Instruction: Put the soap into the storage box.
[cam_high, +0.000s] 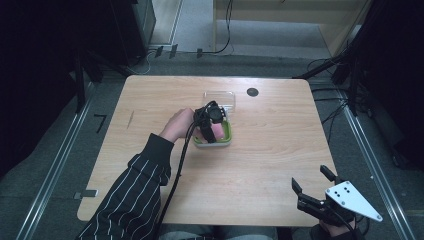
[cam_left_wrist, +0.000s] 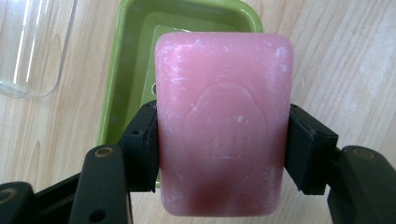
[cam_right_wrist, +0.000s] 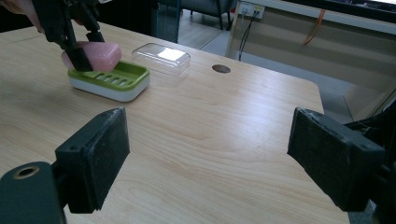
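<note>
High view
Table: a light wood table (cam_high: 150, 100) sits on a grey floor.
Soap dish: a green and white dish (cam_high: 226, 136) is near the middle of the table.
Clear lid: a see-through lid (cam_high: 220, 96) lies just behind the dish.
Left gripper: the left gripper (cam_high: 214, 131) is right over the dish, held by a hand (cam_high: 177, 125) with a striped sleeve (cam_high: 135, 195).
Pink soap: a bit of pink soap (cam_high: 219, 130) shows between its jaws.
Right gripper: the right gripper (cam_high: 312, 182) is at the near right corner of the table, well apart from the dish. Its jaws are spread wide with nothing in them.
Dark disc: a small dark round spot (cam_high: 252, 92) is near the far edge of the table.

Left gripper view
Pink soap: the soap (cam_left_wrist: 224, 123) is big and pink, with a faint shape pressed into it.
Jaws: the two black jaws press on its two sides and hold it tight.
Soap dish: the green dish (cam_left_wrist: 126, 70) is under and behind the soap.
Clear lid: the lid (cam_left_wrist: 32, 46) is at the top left, beside the dish.

Right gripper view
Jaws: the two black jaws stand far apart, over bare wood.
Far off: the other gripper (cam_right_wrist: 81, 58) holds the soap (cam_right_wrist: 100, 56) just above the dish (cam_right_wrist: 112, 81). I cannot tell if the soap touches the dish.
Clear lid: the lid (cam_right_wrist: 161, 58) is just beside the dish.
</note>
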